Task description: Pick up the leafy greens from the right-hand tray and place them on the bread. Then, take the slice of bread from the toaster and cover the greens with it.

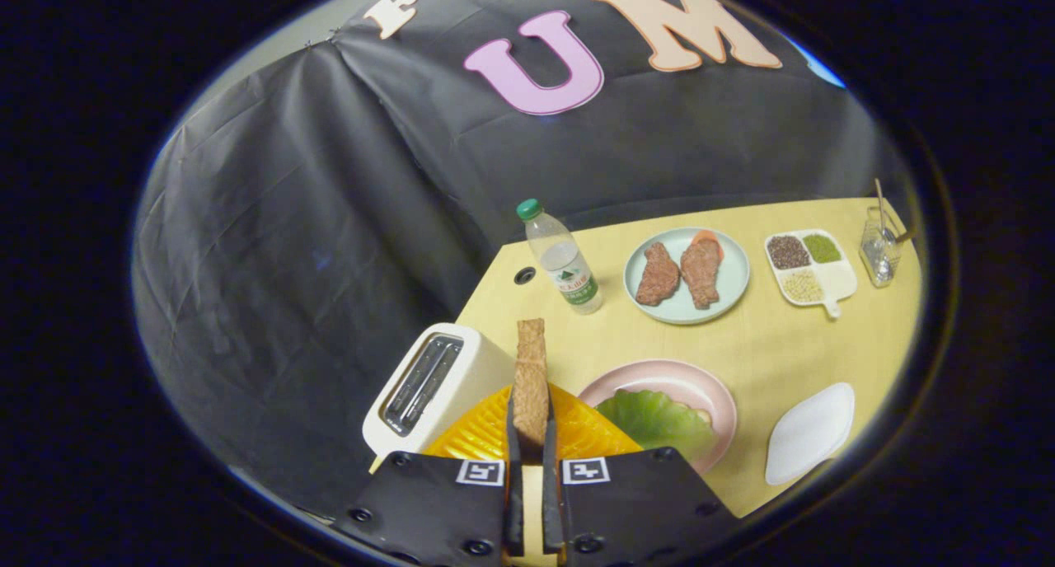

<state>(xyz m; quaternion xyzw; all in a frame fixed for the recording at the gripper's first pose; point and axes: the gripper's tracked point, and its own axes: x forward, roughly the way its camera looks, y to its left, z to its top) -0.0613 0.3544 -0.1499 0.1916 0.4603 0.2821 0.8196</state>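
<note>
**Bread slice in the grip, greens waiting to the right**

Yellow tabletop (742, 344) runs out under a black cloth wall, with the white toaster (437, 386) standing near, left of the fingers. Both fingers of the gripper (532, 435) are clamped on the slice of bread (531, 377), which stands on edge, its long axis pointing straight ahead and up from the fingertips. Behind it lies an orange ribbed mat (486, 435).

Just right of the fingers sits the pink plate (709, 394), and on it the leafy greens (655, 419) lie flat; any bread beneath them is hidden. To my eye the greens step is done and the covering step is in hand: the slice must travel right and tip flat onto the leaf.

Farther off stand a water bottle (565, 262) and a pale plate of meat (686, 274); a white tray (809, 431) lies at near right.
</note>
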